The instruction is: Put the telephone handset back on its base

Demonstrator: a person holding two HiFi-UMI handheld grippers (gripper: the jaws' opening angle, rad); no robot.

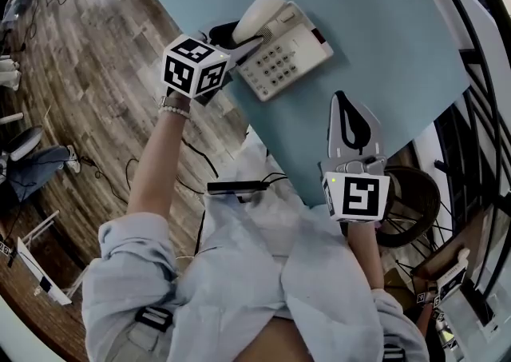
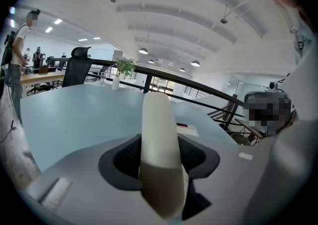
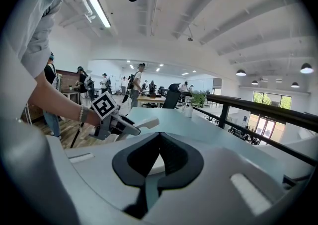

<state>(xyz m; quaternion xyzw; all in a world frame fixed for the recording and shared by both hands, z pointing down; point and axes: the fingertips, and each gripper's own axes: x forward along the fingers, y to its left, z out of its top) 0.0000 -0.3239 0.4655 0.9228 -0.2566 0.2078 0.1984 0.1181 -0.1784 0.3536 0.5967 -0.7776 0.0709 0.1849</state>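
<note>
Two claws: left claw (image 1: 244, 42) tight on cream handset (image 1: 260, 12) at base (image 1: 291, 55), right claw (image 1: 342, 101) closed, empty.

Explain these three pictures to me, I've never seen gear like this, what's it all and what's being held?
There is no robot: a person holds a two-jaw gripper in each hand, each carrying a marker cube. One picture is from a head camera looking down; the other two are from cameras riding on the grippers. On the light blue table sits a cream push-button telephone base. The left gripper is clamped on the cream plastic handset, at the base. The right gripper is shut and empty, nearer the person.
</note>
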